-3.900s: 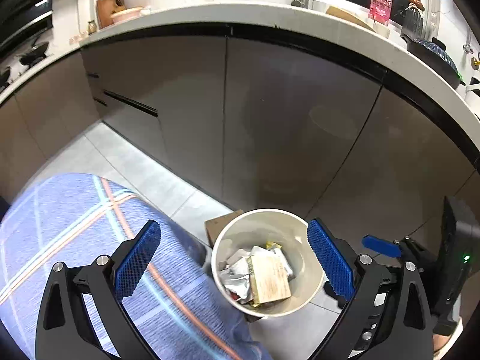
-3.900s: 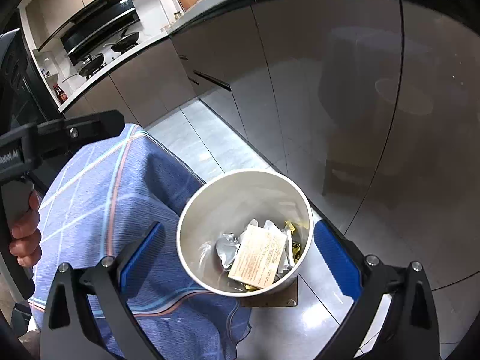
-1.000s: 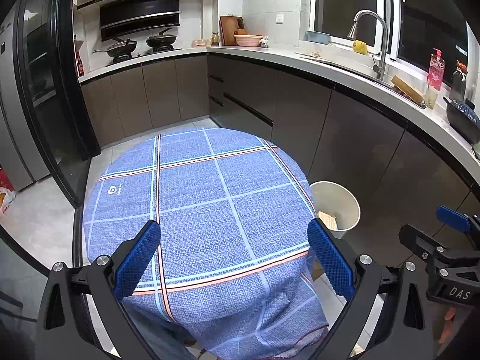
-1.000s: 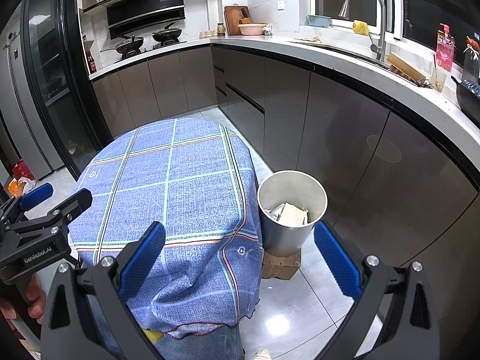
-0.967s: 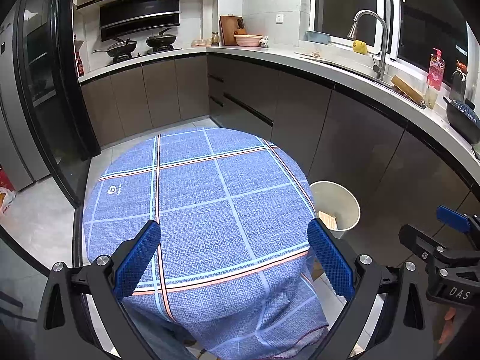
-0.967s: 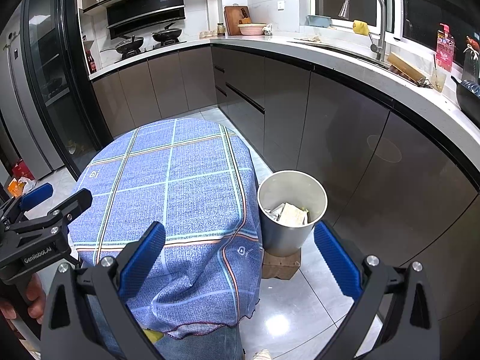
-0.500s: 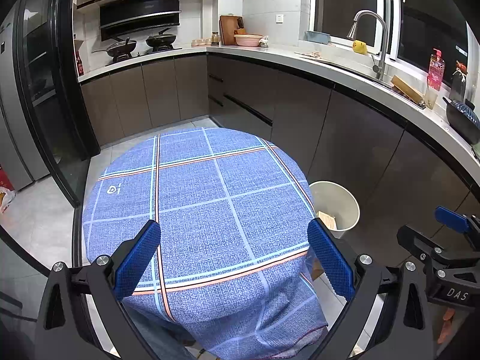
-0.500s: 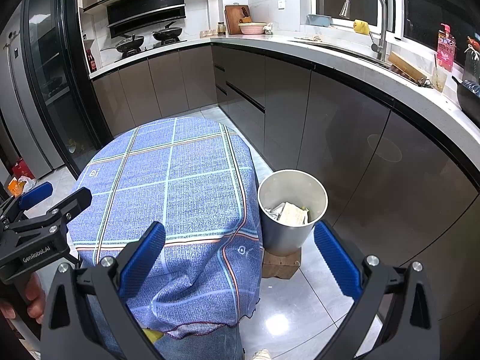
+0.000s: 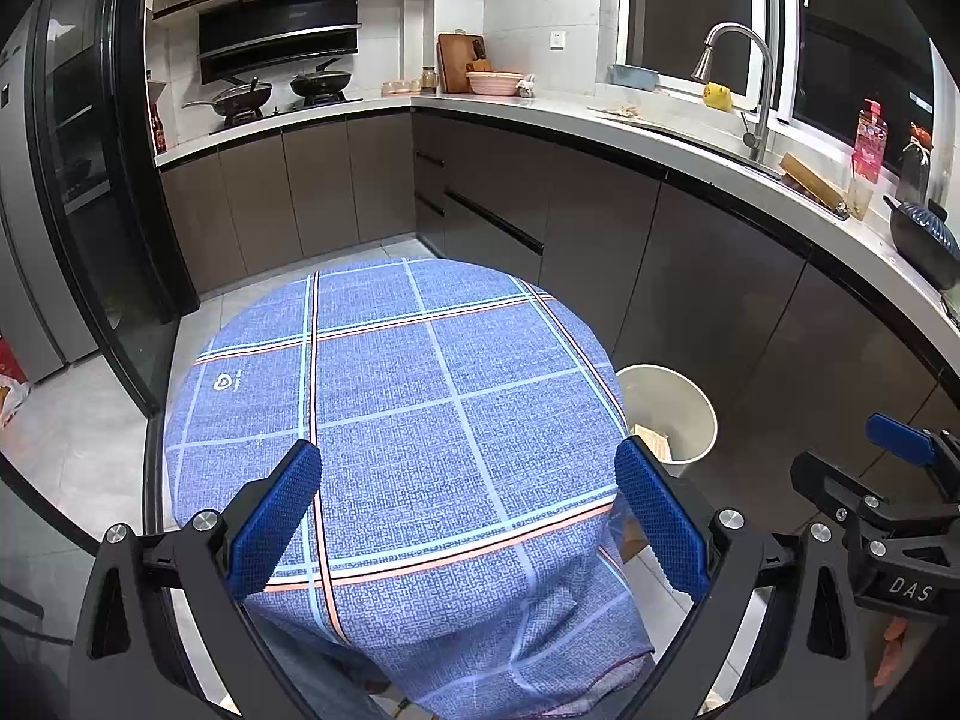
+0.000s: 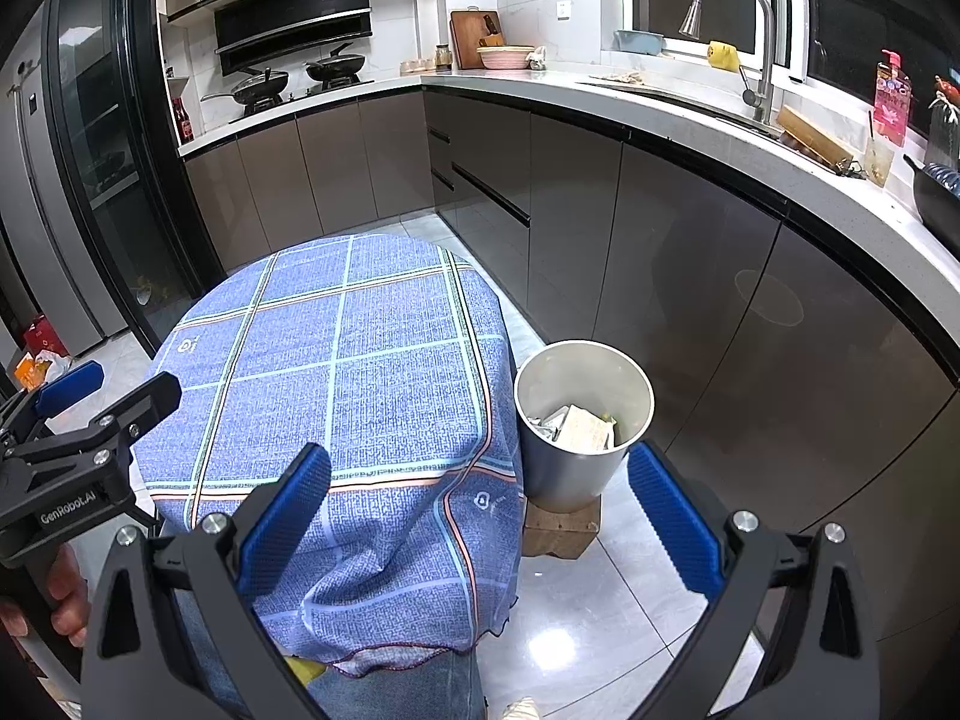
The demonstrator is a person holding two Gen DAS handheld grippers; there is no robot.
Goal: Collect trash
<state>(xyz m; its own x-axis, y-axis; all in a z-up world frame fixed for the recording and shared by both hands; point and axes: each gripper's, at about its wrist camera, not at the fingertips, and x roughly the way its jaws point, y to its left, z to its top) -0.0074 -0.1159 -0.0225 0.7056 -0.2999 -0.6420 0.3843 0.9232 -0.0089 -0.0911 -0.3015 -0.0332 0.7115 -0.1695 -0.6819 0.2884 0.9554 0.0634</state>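
both grippers are hanging back high above the kitchen now, where a few seconds ago they were leaning right over the trash can; in the last second the view is barely shifting. going left to right: the left gripper (image 9: pixel 462 516) is hovering with its blue pads spread wide and nothing between them, over the surface (image 9: pixel 384 384) draped in a blue checked cloth, which is showing no litter at all; a small white heart logo with tiny writing too small to read is sitting on the cloth's left side. just beside the surface's right edge, the trash can (image 10: pixel 582 414) is standing on a wooden block (image 10: pixel 561 531), holding crumpled wrappers (image 10: pixel 579 423) and a printed paper slip whose text is not legible. the right gripper (image 10: pixel 477 516) is likewise spread and empty. judging from this, the collecting is looking finished, or the person is scanning for more. the left gripper's body is reading "genrobot.ai" in the right wrist view, and "das" is showing on the right gripper's body in the left view
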